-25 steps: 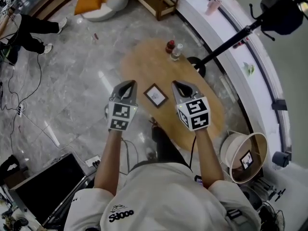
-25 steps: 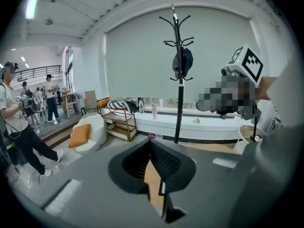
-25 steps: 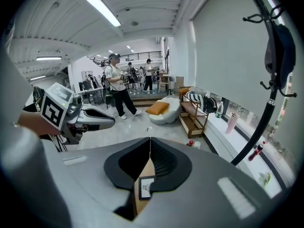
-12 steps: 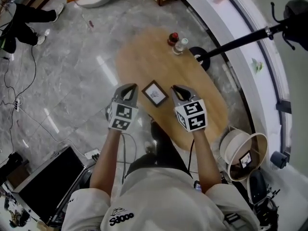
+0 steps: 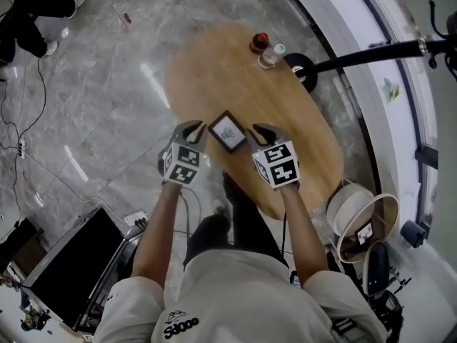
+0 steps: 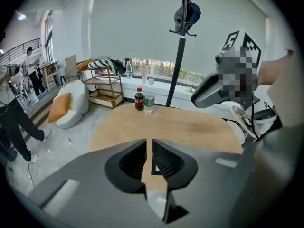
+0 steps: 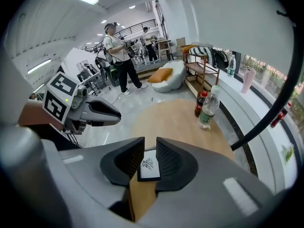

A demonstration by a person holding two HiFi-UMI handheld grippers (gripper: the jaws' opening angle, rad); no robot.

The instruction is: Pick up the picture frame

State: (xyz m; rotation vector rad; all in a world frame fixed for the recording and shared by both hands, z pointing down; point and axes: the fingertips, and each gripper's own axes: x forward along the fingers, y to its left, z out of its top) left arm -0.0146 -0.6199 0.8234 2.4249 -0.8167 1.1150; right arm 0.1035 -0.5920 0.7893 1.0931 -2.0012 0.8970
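Observation:
The picture frame, dark-rimmed with a white print, lies flat near the front of the oval wooden table. My left gripper hangs just left of it, over the table's edge. My right gripper hangs just to its right. Both point steeply down and their jaws are opening, with nothing pressed between them. In the right gripper view the picture frame shows through the gap of the right gripper, lying on the table below. In the left gripper view only a sliver of the picture frame shows behind the left gripper.
A cola bottle and a water bottle stand at the table's far end. Beyond them is a black stand base. A round white bin sits right of me and a dark screen on the floor at lower left. People stand far off.
Both grippers have come down towards the table and now flank the picture frame. Their jaws, shut before, have parted.

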